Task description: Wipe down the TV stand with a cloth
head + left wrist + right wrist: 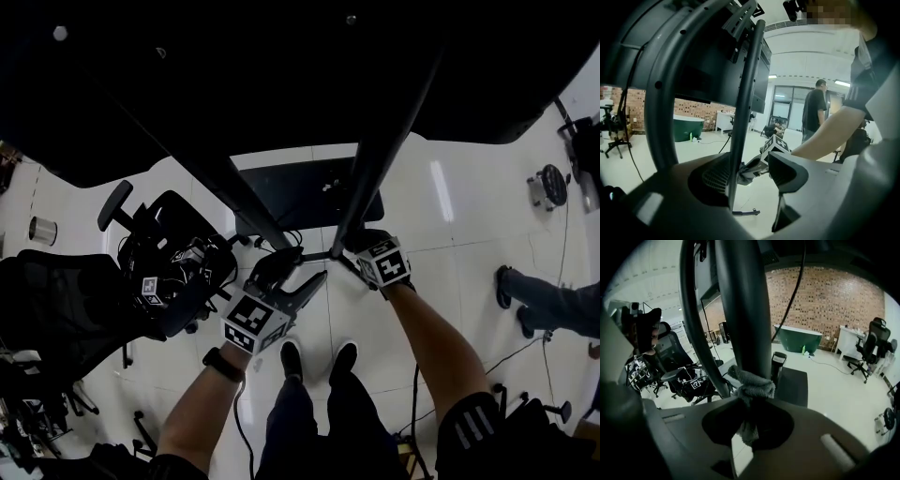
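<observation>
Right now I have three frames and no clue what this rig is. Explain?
There is no robot here: a person holds a pair of tongs in each hand. The head view comes from a camera on the person's head, looking down. The two gripper views each ride on one pair of tongs and look along its jaws. The left tongs are open, with the left pole of the TV stand between the jaws. The right tongs are shut on a grey cloth, held against the right pole. Below, the stand's dark base sits on the white floor.
</observation>
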`<action>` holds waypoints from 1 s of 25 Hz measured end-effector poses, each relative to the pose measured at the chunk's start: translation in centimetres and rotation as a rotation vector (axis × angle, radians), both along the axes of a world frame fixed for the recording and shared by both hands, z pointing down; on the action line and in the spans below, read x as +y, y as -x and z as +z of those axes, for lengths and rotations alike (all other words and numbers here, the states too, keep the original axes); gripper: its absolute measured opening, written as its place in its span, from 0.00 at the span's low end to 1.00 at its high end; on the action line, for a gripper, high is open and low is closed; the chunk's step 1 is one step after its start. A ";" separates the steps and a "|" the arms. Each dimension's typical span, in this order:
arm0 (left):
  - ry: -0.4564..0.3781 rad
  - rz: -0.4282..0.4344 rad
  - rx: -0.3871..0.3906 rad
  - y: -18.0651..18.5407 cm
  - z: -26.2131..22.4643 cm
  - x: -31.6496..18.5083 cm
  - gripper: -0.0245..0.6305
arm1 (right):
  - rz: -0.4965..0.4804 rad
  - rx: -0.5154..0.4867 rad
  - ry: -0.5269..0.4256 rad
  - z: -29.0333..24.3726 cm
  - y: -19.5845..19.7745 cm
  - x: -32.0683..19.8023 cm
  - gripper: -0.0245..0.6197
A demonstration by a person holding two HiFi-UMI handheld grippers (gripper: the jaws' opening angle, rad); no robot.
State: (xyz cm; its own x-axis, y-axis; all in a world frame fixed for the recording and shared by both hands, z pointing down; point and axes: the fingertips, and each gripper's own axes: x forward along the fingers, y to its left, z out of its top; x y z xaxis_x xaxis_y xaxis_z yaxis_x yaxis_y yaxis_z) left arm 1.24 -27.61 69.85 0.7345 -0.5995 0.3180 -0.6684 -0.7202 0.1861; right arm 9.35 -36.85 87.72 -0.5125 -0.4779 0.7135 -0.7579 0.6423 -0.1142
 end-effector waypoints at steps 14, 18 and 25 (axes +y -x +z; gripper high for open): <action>0.112 -0.085 0.018 1.9 7.3 1.3 0.46 | 0.042 0.050 0.134 10.2 -1.0 -0.2 0.11; 0.085 -0.086 0.014 1.8 6.8 0.9 0.46 | 0.039 0.052 0.133 10.3 -0.8 -0.2 0.11; 0.030 -0.090 -0.001 1.5 1.9 2.3 0.45 | 0.033 -0.121 0.066 3.1 -1.6 2.8 0.10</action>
State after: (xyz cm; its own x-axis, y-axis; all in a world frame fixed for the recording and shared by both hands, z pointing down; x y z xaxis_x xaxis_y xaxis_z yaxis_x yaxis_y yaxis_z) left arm -0.26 -25.35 71.79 0.6777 -0.6532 0.3377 -0.7303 -0.6512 0.2062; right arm 10.94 -34.03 90.84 -0.5812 -0.4502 0.6779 -0.7567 0.6055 -0.2466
